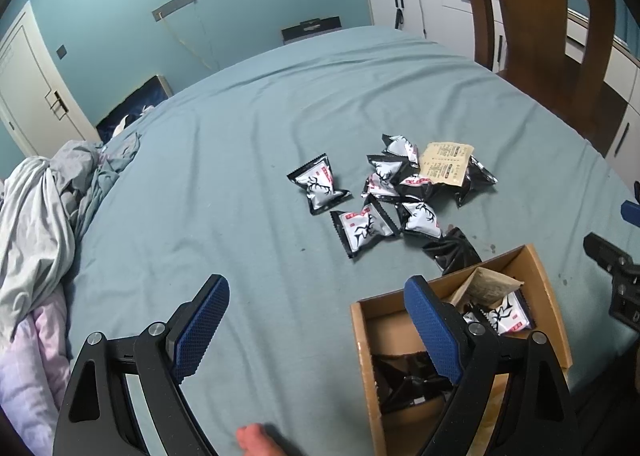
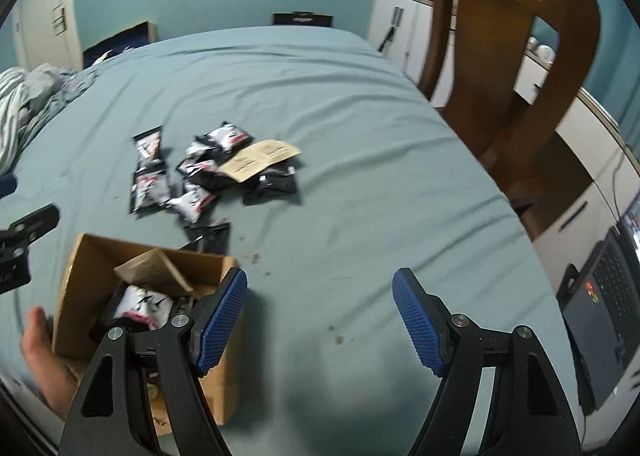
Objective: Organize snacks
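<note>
Several black-and-white snack packets point(image 1: 394, 188) point(image 2: 192, 176) lie in a loose heap on the blue-green bed sheet, with a tan paper packet point(image 1: 446, 162) point(image 2: 260, 158) on top. An open cardboard box point(image 1: 362, 336) point(image 2: 66, 296) at the near edge holds a few packets and a tan one. My left gripper point(image 1: 316, 330) hangs open over the sheet, its right finger over the box's left part. My right gripper point(image 2: 320, 322) is open above bare sheet, its left finger beside the box's right corner. Neither holds anything.
A wooden chair point(image 1: 548, 32) point(image 2: 508, 68) stands at the bed's far right. Crumpled bedding point(image 1: 44, 208) is piled at the left edge. A laptop point(image 2: 604, 308) sits low at the right. A bare foot point(image 2: 44, 352) rests by the box. White cabinets point(image 1: 416, 4) line the back wall.
</note>
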Action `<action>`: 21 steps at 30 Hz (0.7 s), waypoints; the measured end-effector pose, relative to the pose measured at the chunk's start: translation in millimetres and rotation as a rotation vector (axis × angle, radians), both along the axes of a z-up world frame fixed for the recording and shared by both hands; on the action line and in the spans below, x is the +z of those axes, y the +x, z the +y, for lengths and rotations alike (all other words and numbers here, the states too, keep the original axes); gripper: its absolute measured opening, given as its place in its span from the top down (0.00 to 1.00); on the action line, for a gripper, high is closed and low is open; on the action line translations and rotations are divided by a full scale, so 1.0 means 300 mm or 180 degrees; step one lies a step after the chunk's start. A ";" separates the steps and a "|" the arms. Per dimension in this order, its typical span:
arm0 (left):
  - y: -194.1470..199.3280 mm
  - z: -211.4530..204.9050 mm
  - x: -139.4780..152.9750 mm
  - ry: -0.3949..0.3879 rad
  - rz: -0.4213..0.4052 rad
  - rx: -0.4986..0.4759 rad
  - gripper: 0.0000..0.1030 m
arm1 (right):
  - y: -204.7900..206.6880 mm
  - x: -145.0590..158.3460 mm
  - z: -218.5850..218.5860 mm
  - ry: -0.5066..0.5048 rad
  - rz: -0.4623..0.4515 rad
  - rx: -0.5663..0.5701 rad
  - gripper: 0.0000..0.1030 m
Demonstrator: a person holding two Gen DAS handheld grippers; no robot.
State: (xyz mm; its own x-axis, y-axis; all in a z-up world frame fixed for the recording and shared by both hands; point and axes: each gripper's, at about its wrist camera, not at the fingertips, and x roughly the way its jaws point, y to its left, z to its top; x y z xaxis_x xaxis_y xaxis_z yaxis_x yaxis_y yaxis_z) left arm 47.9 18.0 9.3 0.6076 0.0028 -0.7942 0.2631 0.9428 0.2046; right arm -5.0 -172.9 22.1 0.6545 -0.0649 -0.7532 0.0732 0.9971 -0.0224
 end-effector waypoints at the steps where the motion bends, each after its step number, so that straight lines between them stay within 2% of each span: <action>1: 0.000 0.000 0.001 -0.0004 0.0001 0.0002 0.12 | 0.000 0.002 0.013 -0.0012 -0.0002 0.0048 0.27; 4: -0.001 0.001 0.002 -0.0026 0.0006 0.0004 0.12 | 0.003 0.004 0.023 0.0021 0.0006 0.0136 0.27; 12: 0.003 0.009 0.011 -0.0137 0.0079 0.0047 0.12 | 0.042 0.026 -0.101 0.0434 0.0077 0.0178 0.27; 17: 0.014 0.007 0.016 -0.0209 0.0132 0.0080 0.12 | 0.112 0.026 -0.142 0.0451 0.0101 0.0165 0.27; 21: 0.024 0.003 0.027 -0.0241 0.0104 0.0116 0.12 | 0.185 -0.011 -0.184 0.0718 0.0305 0.0177 0.27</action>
State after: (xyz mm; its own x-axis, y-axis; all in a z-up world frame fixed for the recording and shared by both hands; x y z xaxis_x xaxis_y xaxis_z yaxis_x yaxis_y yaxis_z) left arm 55.1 19.0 17.5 0.5821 -0.0363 -0.8123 0.2337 0.9643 0.1244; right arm 50.5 -228.0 18.9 0.5774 0.1459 -0.8033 0.0264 0.9801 0.1969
